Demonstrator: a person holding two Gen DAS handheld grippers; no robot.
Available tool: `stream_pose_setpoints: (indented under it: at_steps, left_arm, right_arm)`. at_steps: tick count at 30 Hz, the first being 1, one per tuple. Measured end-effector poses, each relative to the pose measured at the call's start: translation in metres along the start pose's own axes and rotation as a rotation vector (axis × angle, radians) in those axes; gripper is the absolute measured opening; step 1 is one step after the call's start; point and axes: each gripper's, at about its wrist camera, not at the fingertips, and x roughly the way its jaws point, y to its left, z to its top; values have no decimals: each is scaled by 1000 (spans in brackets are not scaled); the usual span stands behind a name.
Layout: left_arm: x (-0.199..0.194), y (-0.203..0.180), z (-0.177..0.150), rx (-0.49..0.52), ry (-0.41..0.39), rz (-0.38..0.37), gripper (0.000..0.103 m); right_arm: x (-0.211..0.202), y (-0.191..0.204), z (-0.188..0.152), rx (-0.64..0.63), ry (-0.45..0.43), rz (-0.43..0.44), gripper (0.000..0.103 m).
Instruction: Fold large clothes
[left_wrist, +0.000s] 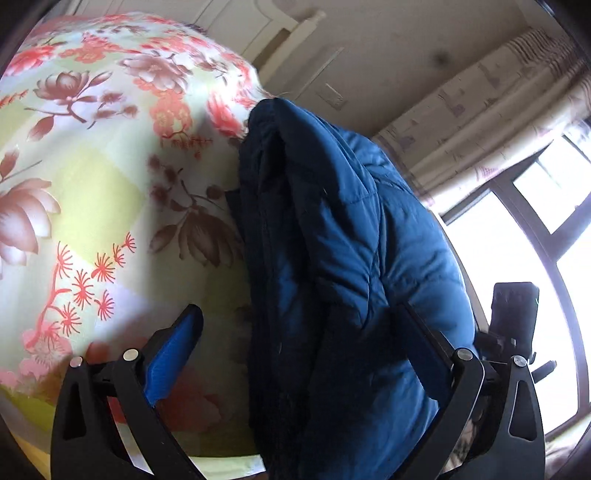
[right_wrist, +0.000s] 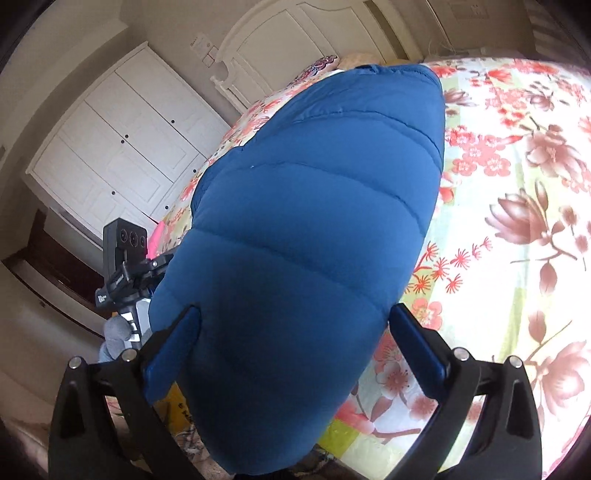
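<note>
The left tool (left_wrist: 301, 345) stands wide apart, its blue-padded finger at 8 o'clock clear of the cloth and bare over the bedspread (left_wrist: 92, 192); the other finger at 4 o'clock lies against or behind the blue puffer jacket (left_wrist: 332, 240), and I cannot tell whether it presses. The jacket runs between the fingers as a thick, bunched fold, dark lining at its left edge, quilted shell to the right.

The right tool (right_wrist: 295, 341) is spread as wide as it goes, released. The jacket (right_wrist: 303, 221) bulges between its fingers; the left pad touches the fabric's edge, the right pad sits just beside it.

In the right wrist view the jacket lies on the floral bed (right_wrist: 517, 184), stretching from 6 o'clock toward 12, smooth, puffy, with horizontal quilting seams. A white wardrobe (right_wrist: 122, 147) stands at 10 o'clock.
</note>
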Motion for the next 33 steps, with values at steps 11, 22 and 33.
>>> stream_pose_setpoints:
  at_steps: [11,22,33]
  left_arm:
    - [9,0,-12,-21,-25,-175,64]
    - [-5,-22,-30,-14,-136,-211,39]
    - [66,-119,69,66,-202,-315,38]
  right_arm:
    - [13,6,-1,-82,-41,-39,87]
    - [-8,26,-2,-278,-185,-125,62]
    - [-99,-21,92,-336,-359,-280,56]
